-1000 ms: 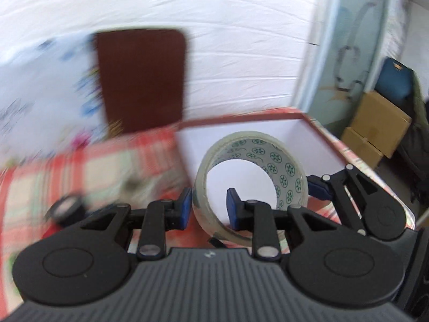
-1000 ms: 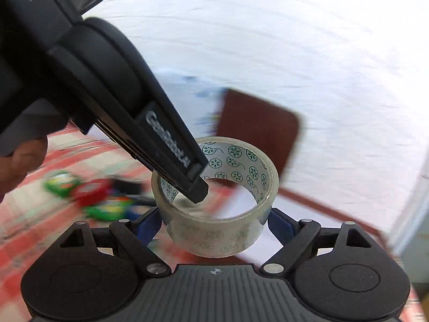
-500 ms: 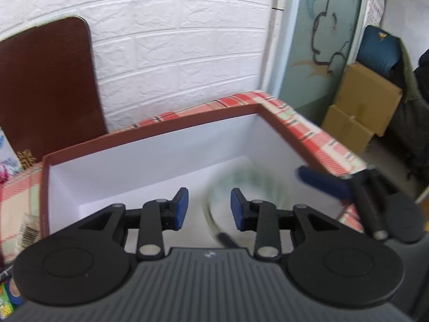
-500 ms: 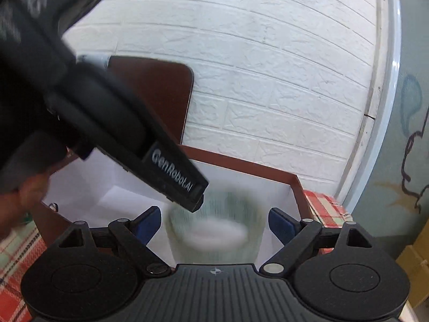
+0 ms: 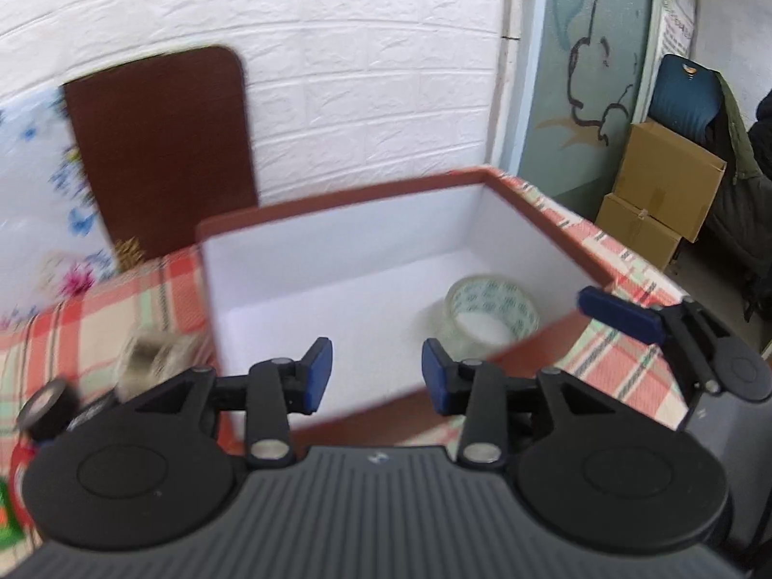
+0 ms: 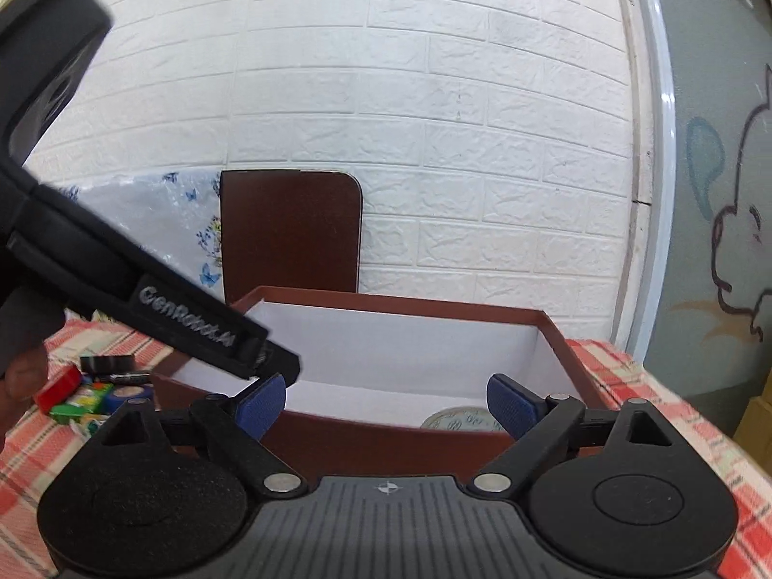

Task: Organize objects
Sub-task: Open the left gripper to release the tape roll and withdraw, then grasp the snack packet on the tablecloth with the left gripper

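Clear printed tape ring (image 5: 492,308) flat in white-lined rect. box (image 5: 337,260).

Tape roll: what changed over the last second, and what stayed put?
The tape roll, earlier pinched by the left gripper above the table, has been released and now lies flat in the box near its right corner. Both grippers' jaws are opening, with nothing between them; the right gripper sits back of the box wall. Box and tablecloth unchanged.
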Available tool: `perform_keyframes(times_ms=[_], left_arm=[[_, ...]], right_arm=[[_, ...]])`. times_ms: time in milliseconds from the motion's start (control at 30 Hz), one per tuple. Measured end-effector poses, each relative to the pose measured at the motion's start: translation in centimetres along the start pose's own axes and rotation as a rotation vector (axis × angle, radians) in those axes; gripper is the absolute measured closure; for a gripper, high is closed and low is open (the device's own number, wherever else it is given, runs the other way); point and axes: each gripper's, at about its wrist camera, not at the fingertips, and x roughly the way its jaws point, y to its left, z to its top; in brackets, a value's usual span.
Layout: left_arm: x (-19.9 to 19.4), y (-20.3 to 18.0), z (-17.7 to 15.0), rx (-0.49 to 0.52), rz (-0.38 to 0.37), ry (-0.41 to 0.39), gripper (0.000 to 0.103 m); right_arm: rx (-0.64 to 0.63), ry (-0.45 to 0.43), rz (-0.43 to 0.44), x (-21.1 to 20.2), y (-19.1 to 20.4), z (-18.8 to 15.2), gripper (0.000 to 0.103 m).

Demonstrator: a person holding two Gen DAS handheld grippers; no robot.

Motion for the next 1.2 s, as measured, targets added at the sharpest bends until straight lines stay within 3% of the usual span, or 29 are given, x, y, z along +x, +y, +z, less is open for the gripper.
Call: perform_keyframes(times_ms=[100, 300, 400, 733, 967, 1100, 1200], left_arm=[[-1.0, 1.2, -1.4, -0.022, 0.035, 0.021, 0.06], [-2.5, 4.0, -4.5, -0.056, 0.129, 0.068, 0.058], [-3.3, 5.7, -6.2, -0.089, 0.159, 0.086, 0.058], [-4.9, 11.3, -11.2, -0.183, 0.25, 0.13, 0.053], [-5.9, 18.3, -16.0, -0.297, 0.393, 0.158, 0.052], [-7.2, 21.4, -18.0, -0.319, 0.495, 0.091, 0.034], [-7.9, 22.8, -19.4, -0.333, 0.516, 0.021, 0.023]], right_arm=[[0.074, 0.033, -0.004, -0.1, 0.7, -1.0, 0.007], [0.196, 0.161, 0.016, -0.6, 2.6, -3.5, 0.007], [0.253, 0.185, 0.027, -1.2, 3.4, -3.7, 0.007], [0.305, 0.262, -0.007, -0.4, 6.6, -4.5, 0.008], [0.175, 0.319, 0.066, 0.7, 10.8, -4.8, 0.008], [0.076, 0.363, 0.154, 1.6, 14.2, -5.2, 0.012], [-0.01, 0.395, 0.213, 2.7, 16.8, -5.4, 0.021]])
